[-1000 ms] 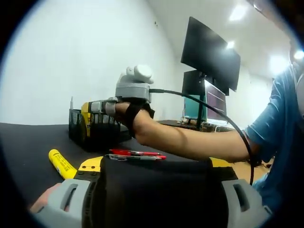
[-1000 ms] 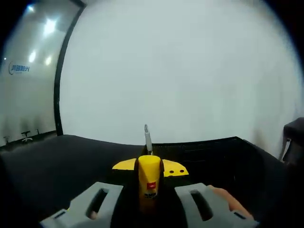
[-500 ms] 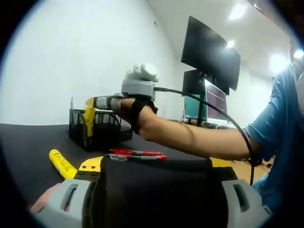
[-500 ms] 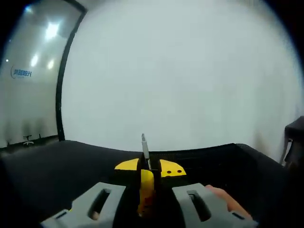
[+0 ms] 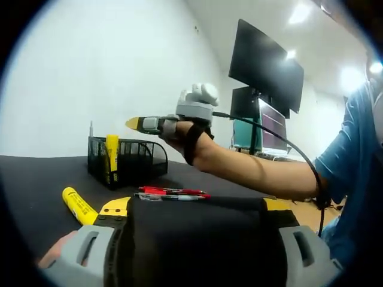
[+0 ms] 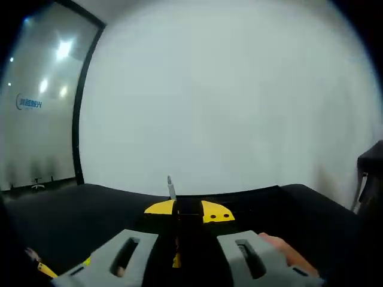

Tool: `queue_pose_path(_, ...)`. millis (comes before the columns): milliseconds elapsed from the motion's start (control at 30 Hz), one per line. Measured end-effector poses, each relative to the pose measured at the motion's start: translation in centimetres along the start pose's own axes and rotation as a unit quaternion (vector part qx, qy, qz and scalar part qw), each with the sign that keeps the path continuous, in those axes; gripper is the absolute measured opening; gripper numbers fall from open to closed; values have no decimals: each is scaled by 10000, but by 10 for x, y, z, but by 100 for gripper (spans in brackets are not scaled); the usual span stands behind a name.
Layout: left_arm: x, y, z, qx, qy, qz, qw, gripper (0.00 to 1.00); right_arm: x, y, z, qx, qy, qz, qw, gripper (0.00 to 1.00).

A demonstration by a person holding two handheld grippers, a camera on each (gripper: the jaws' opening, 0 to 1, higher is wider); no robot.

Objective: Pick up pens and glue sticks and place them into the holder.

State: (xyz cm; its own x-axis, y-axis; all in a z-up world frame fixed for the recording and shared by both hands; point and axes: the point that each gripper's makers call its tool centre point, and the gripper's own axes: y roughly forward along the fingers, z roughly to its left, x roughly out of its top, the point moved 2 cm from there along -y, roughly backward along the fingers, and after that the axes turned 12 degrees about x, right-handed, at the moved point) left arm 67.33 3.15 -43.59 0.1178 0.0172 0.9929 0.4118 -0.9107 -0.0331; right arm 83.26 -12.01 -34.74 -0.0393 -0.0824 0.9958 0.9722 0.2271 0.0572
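A black mesh holder (image 5: 134, 161) stands on the dark table, with a yellow glue stick (image 5: 112, 156) upright inside it and a pen tip (image 5: 91, 128) sticking up at its far side. Another yellow glue stick (image 5: 78, 205) lies on the table near my left jaw. Two red pens (image 5: 173, 192) lie in front of the holder. My left gripper (image 5: 196, 205) is open and low, near the table. My right gripper (image 5: 134, 124), in a person's hand, hovers above the holder. In its own view the right gripper (image 6: 188, 210) is open, with the pen tip (image 6: 172, 187) just beyond it.
The person's forearm (image 5: 251, 173) and a black cable (image 5: 281, 149) reach across from the right. Monitors (image 5: 266, 69) stand at the back right. A white wall (image 6: 227, 101) rises behind the table.
The right gripper let go of the glue stick, which now stands in the holder. It then rose and drew back to the right. The left gripper has stayed still.
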Motion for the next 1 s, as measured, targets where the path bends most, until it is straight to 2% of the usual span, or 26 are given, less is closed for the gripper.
queue_pose_path(400, 1, 1, 2, 54, -56, -19, 10000, 80, 2, -45, -7, 79, -268, 98, 9996, 12)
queue_pose_path(600, -1, 1, 3, 82, -70, 7, 9999, 80, 0, -66, -9, 409, -443, 374, 9975, 16)
queue_pose_path(767, -2, 2, 4, 111, -56, 31, 9999, 80, 0, -91, -8, 509, -411, 332, 9973, 17)
queue_pose_path(1000, -3, 2, 5, 161, -70, 45, 9998, 80, -14, -123, -7, 578, -353, 386, 9970, 17)
